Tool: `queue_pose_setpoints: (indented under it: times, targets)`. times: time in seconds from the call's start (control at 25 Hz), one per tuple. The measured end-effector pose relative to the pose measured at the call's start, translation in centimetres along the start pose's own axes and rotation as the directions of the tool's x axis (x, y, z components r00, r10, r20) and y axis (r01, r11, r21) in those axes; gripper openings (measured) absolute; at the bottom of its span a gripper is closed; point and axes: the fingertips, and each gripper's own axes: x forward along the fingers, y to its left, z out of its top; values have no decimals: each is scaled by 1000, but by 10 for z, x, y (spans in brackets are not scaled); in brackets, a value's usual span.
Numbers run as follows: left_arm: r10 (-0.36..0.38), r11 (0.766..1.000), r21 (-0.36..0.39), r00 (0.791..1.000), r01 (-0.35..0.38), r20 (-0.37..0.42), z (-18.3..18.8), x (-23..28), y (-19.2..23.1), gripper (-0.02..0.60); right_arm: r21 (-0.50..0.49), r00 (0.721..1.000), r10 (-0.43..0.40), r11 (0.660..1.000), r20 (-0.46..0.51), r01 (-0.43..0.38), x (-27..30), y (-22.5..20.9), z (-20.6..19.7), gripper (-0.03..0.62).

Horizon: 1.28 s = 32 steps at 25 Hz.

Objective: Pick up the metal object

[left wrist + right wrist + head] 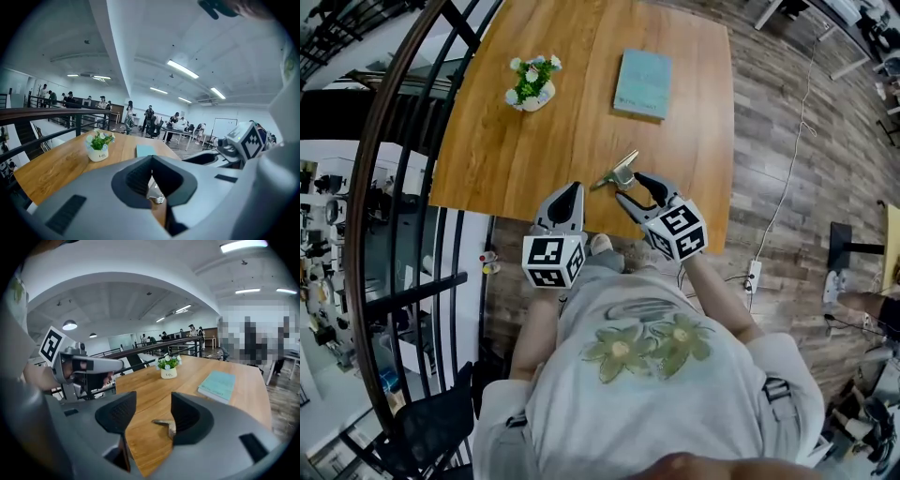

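The metal object (164,423) is framed crosswise between the parted jaws of the right gripper (152,406). The left gripper (151,176) is closed and farther off.

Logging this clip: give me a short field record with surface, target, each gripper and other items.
surface: wooden table
target: brass-coloured metal object, lying on the table, not lifted
right gripper: open, object in line with the gap, not gripped
left gripper: shut, empty
other: teal book; small white pot of flowers

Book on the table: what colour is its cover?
The book is pale teal; the head view shows it best.
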Motion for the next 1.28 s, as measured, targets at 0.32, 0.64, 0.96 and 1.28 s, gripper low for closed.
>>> queue_pose_setpoints:
  times: [0.32, 0.64, 0.96, 1.28]
  targets:
    - [-42, 999, 11, 999, 43, -25, 1, 18, 21, 15, -12, 992, -40, 999, -117, 39, 25, -14, -31, 262]
    - [-56, 998, 5, 997, 56, -60, -3, 26, 30, 15, -11, 978, -61, 998, -200, 60, 40, -30, -52, 270]
    - [-44, 999, 0, 997, 44, -67, -12, 27, 34, 15, -37, 966, -78, 997, -245, 71, 52, -37, -74, 276]
    - [-33, 999, -8, 994, 33, -108, -22, 44, 46, 15, -14, 949, -72, 997, -306, 71, 75, -58, -99, 281]
